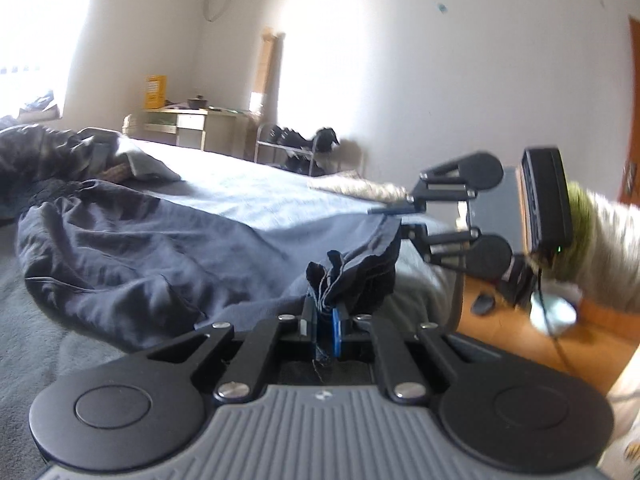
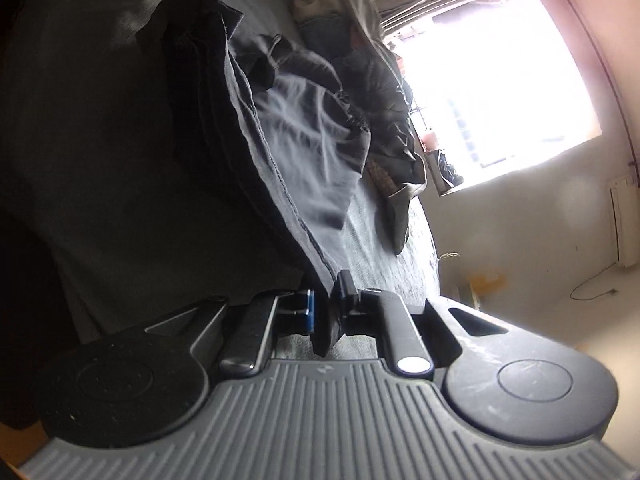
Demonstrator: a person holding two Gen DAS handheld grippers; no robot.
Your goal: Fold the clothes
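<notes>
- I see the dark garment (image 1: 132, 240) spread over the bed (image 1: 248, 188), one bunched edge pinched in my left gripper (image 1: 320, 326)
- My right gripper (image 2: 326, 308), rolled sideways, clamps another hem
- Its far folds are too dark to read
- Cloth sits right between both jaws

Each gripper, the left gripper (image 1: 320, 326) and the right gripper (image 2: 326, 306), has a grey ribbed body, black linkage arms with round black discs at the sides, silver screw heads, and blue pads on the fingers (image 1: 337, 330). Seen from the left camera, the right one carries a black box with a small green light and a black cable. The sleeve (image 1: 608, 240) behind it is fuzzy, whitish with a green patch.
</notes>
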